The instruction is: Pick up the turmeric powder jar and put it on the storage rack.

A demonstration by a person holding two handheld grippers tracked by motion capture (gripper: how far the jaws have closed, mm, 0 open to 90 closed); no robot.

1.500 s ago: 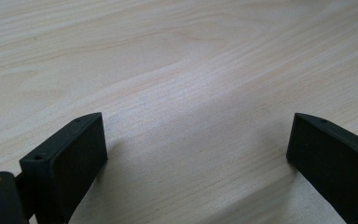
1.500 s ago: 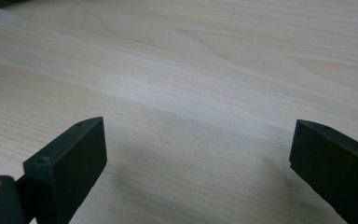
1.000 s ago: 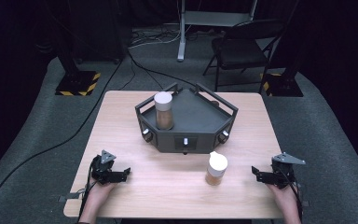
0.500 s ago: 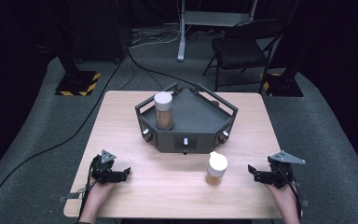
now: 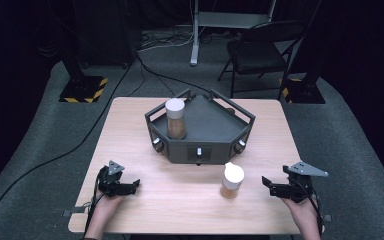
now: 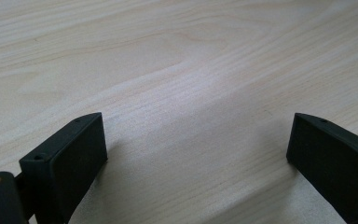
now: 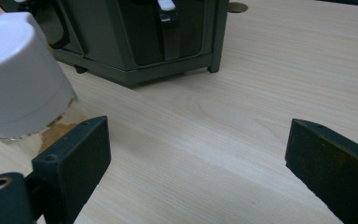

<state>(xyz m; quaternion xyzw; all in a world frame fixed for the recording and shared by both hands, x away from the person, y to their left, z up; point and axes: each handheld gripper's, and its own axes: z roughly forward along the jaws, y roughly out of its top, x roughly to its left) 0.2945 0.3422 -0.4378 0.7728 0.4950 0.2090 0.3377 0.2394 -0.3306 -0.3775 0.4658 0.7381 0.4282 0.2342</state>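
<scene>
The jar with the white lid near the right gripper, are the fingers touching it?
Apart. The high view shows bare table between the right gripper and the jar; the right gripper view shows the fingers open with nothing between them.

The surface (image 5: 145,125) looks like pale wood laminate, smooth with a fine grain and a soft sheen; the tray (image 5: 207,127) on it reads as dark grey matt metal or plastic, can't tell which; the near jar (image 5: 231,181) is clear glass or plastic with a smooth white plastic lid; both sets of tongs (image 6: 193,154) (image 7: 198,158) are matt black plastic; the floor (image 5: 40,140) is rough grey carpet.
</scene>
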